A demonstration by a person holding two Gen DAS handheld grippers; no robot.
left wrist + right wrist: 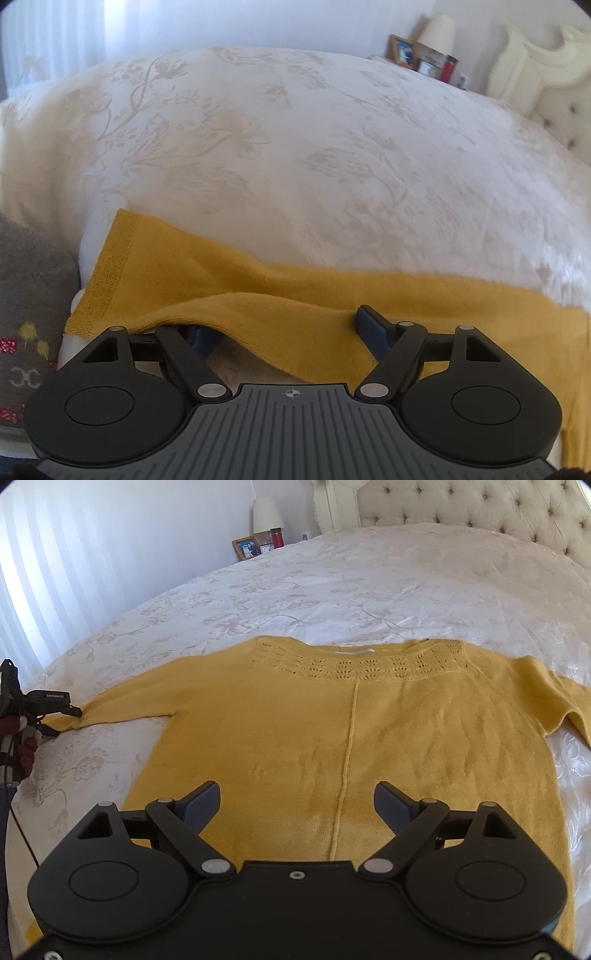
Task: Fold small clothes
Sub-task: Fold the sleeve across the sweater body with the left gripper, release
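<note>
Sweater: a yellow knit sweater (351,731) lay flat on the bed, neckline toward the headboard, sleeves spread to both sides.
Left gripper: the left gripper (291,328) stood wide open at the left sleeve's cuff end, a fold of sleeve draped over one finger, nothing clamped.
Right gripper: the right gripper (297,805) hovered over the hem, jaws wide apart, empty.
Bed: white floral bedspread (332,583).
Beside: a grey patterned garment (26,295) lay left of the sleeve.

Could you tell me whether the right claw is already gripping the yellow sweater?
No, the right claw is open above the yellow sweater, which lies flat on the bed with nothing pinched between its pads.
</note>
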